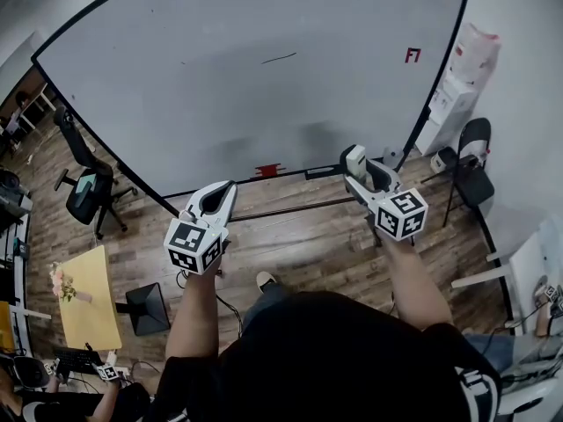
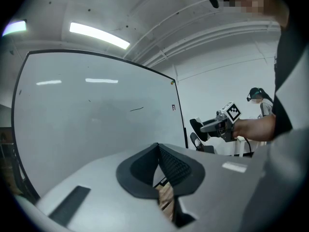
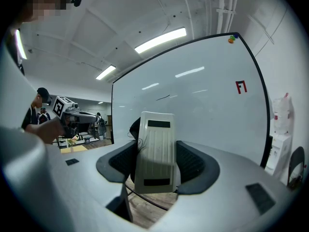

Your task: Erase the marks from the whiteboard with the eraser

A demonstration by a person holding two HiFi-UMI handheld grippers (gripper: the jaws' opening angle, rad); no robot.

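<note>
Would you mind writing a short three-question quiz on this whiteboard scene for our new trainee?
1. True or false: the left hand-held gripper grips something.
2. Multiple choice: the dark stroke on the whiteboard is A) wiped off, B) visible, well above the eraser, C) hidden under the eraser.
3. Fill in: the right hand-held gripper is shut on the ____.

Key: 1 false, its jaws are together with nothing between them; 2 B; 3 eraser.
</note>
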